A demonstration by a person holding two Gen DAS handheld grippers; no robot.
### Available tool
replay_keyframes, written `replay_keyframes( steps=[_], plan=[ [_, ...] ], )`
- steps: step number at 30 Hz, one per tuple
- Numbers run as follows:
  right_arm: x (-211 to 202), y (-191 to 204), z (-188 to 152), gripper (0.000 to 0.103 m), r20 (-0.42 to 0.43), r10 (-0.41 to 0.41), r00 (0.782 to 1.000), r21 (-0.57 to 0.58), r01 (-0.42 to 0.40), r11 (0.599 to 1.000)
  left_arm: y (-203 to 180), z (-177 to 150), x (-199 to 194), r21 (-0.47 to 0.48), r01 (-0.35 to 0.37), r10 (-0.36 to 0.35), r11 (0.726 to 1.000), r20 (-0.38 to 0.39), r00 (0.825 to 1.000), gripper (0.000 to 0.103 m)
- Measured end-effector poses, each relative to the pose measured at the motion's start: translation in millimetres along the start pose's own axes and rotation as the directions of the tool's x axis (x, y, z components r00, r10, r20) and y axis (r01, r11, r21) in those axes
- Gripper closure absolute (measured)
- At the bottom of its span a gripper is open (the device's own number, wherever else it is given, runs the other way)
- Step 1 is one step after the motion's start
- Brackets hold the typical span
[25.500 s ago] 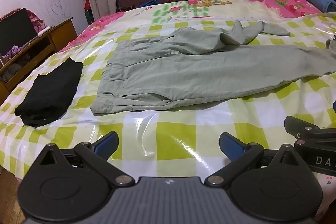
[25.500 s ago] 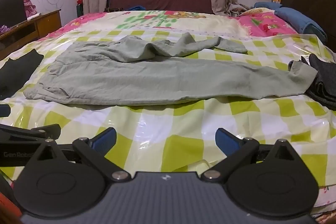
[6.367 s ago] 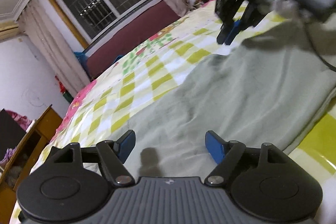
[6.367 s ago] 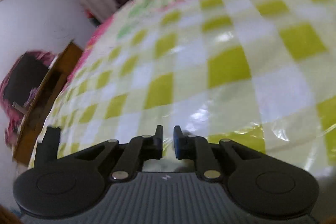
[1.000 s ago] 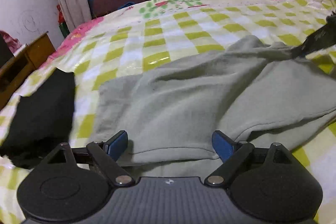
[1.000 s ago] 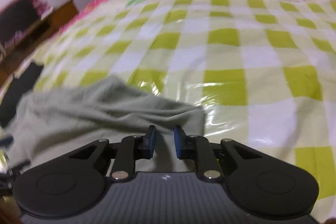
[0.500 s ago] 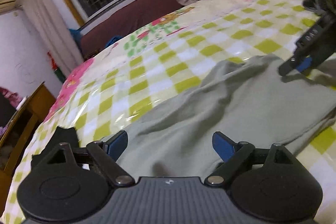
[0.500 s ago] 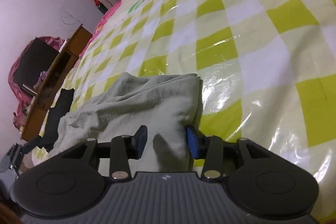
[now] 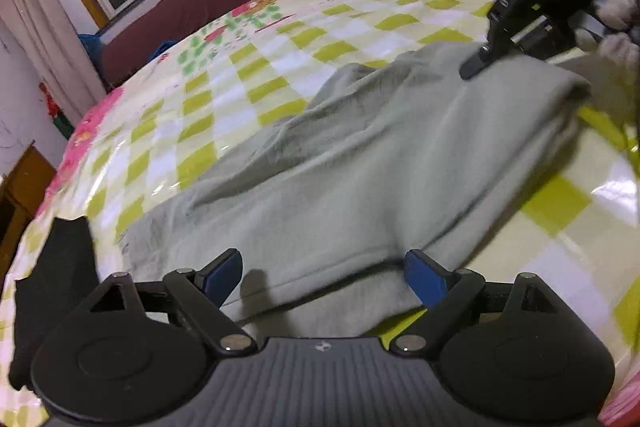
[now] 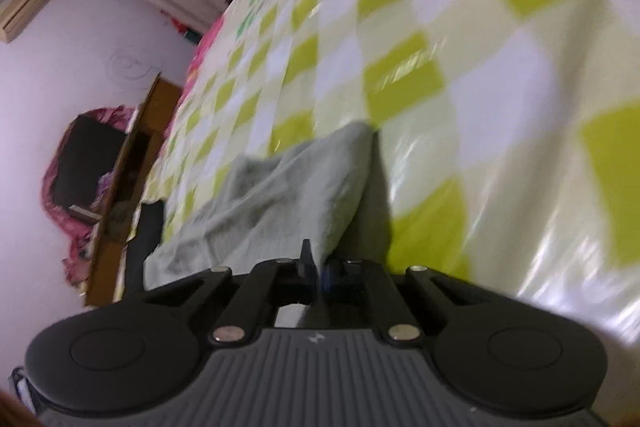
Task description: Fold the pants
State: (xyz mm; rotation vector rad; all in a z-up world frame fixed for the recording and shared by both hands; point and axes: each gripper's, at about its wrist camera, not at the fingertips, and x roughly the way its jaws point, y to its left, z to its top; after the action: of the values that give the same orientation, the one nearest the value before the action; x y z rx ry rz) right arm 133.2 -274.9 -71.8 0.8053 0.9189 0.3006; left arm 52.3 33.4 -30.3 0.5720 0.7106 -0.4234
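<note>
Pants: I see the grey-green pants [image 9: 360,163] lying folded over on the bed, a doubled layer running from my left gripper's end up toward the right gripper; in my right wrist view the same cloth [image 10: 280,195] bunches into a ridge that leads straight into the fingers.

Left gripper: my left gripper [image 9: 322,275] sits low over the near hem, its jaws spread wide, one blue pad [image 9: 224,273] at each side of the cloth edge. The pads do not press on the fabric; the hem lies between and below them.

Right gripper: in my right wrist view the right gripper [image 10: 318,269] has its jaws pressed together, and the pants' edge runs into the slit between them, so I read it as pinching the fabric. From my left wrist view I see the same tool [image 9: 532,15] at the far right corner of the pants, its tip down on the cloth.

Hand: a light-gloved hand [image 9: 616,27] holds that right tool, partly cut off by the frame edge.

Bed cover: glossy green-and-white checked sheet [image 9: 256,95] under everything.

Black garment: a dark folded piece [image 9: 60,287] lies on the sheet just left of the pants.

Blur: my right view is smeared, so fine detail at the pinch is unclear.
</note>
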Motion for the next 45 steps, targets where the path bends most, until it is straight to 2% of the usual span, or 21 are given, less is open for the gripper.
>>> replay_keyframes(
  steps=[5, 8, 11, 14, 16, 20, 22, 25, 26, 28, 30, 31, 32, 34, 36, 37, 38, 39, 41, 43, 45],
  plan=[
    [-25, -5, 27, 0.099, 0.041, -0.118, 0.992, -0.064, 0.121, 0.991, -24, 17, -5, 0.047, 0.095, -0.097, 0.994, 0.032, 0.995, 0.002],
    [-39, -8, 39, 0.097, 0.043, -0.163, 0.986, -0.094, 0.166, 0.982, -34, 31, -11, 0.089, 0.08, -0.089, 0.993, 0.098, 0.991, 0.002],
    [-45, -14, 45, 0.092, 0.028, -0.146, 0.989, -0.084, 0.148, 0.985, -32, 49, 3, 0.044, 0.047, -0.053, 0.998, 0.128, 0.99, 0.002],
    [-42, -23, 45, 0.082, 0.02, -0.128, 0.992, -0.06, 0.129, 0.99, -25, 54, 31, -0.01, 0.006, -0.005, 1.0, 0.089, 0.996, 0.002],
    [-37, -30, 43, 0.085, 0.03, -0.127, 0.991, -0.04, 0.128, 0.991, -19, 43, 48, -0.032, -0.01, 0.01, 0.999, 0.005, 1.0, 0.002],
    [-34, -38, 49, 0.092, 0.076, -0.168, 0.983, -0.002, 0.168, 0.986, -1, 27, 42, -0.197, 0.045, -0.05, 0.979, -0.021, 0.999, 0.0],
    [-36, -28, 55, 0.087, 0.126, -0.242, 0.962, -0.036, 0.248, 0.968, 1, 24, 36, -0.201, 0.036, -0.039, 0.979, -0.011, 0.999, 0.0],
    [-48, 7, 54, 0.081, 0.277, -0.379, 0.883, -0.157, 0.431, 0.889, 2, 25, 28, -0.191, 0.025, -0.022, 0.981, 0.017, 1.0, 0.0],
    [-53, 22, 50, 0.081, 0.315, -0.364, 0.877, -0.206, 0.437, 0.875, 2, 25, 25, -0.19, 0.019, -0.013, 0.982, 0.034, 0.999, 0.0],
    [-55, 52, 38, 0.081, 0.31, -0.257, 0.915, -0.314, 0.354, 0.881, 2, 24, 25, -0.179, 0.008, 0.002, 0.984, 0.053, 0.999, 0.0],
    [-35, 78, 26, 0.081, 0.152, -0.109, 0.982, -0.41, 0.163, 0.897, 2, 20, 29, -0.182, 0.007, 0.003, 0.983, 0.052, 0.999, 0.0],
    [-17, 88, 19, 0.083, 0.024, -0.027, 0.999, -0.423, 0.035, 0.906, 2, 18, 31, -0.192, 0.009, 0.001, 0.981, 0.053, 0.999, 0.0],
    [3, 96, 12, 0.083, -0.068, 0.029, 0.997, -0.416, -0.055, 0.908, 3, 15, 30, -0.207, 0.011, 0.0, 0.978, 0.057, 0.998, 0.0],
    [45, 107, 0, 0.082, -0.209, 0.05, 0.977, -0.406, -0.134, 0.904, 5, 12, 30, -0.249, 0.019, -0.004, 0.968, 0.061, 0.998, 0.0],
    [90, 111, -1, 0.084, -0.298, 0.015, 0.955, -0.402, -0.139, 0.905, 6, 9, 30, -0.275, 0.022, -0.004, 0.961, 0.066, 0.998, 0.0],
    [109, 108, 4, 0.097, -0.316, -0.001, 0.949, -0.376, -0.125, 0.918, 4, 7, 31, -0.273, 0.017, 0.001, 0.962, 0.068, 0.998, 0.0],
    [126, 102, 14, 0.103, -0.316, -0.009, 0.949, -0.338, -0.103, 0.936, 3, 6, 32, -0.267, 0.011, 0.007, 0.964, 0.068, 0.998, 0.0],
    [137, 95, 26, 0.103, -0.306, 0.007, 0.952, -0.281, -0.098, 0.955, 1, 5, 33, -0.265, 0.007, 0.013, 0.964, 0.072, 0.997, 0.0],
    [145, 80, 55, 0.103, -0.217, 0.03, 0.976, -0.146, -0.062, 0.987, -2, 4, 34, -0.264, 0.001, 0.019, 0.965, 0.075, 0.997, 0.0],
    [139, 79, 73, 0.091, -0.129, -0.024, 0.991, -0.156, 0.003, 0.988, -2, 5, 34, -0.26, -0.004, 0.024, 0.966, 0.076, 0.997, 0.0],
    [118, 83, 79, 0.091, -0.087, -0.028, 0.996, -0.199, 0.01, 0.98, -3, 5, 33, -0.26, -0.005, 0.026, 0.966, 0.077, 0.997, 0.0]
  ],
)
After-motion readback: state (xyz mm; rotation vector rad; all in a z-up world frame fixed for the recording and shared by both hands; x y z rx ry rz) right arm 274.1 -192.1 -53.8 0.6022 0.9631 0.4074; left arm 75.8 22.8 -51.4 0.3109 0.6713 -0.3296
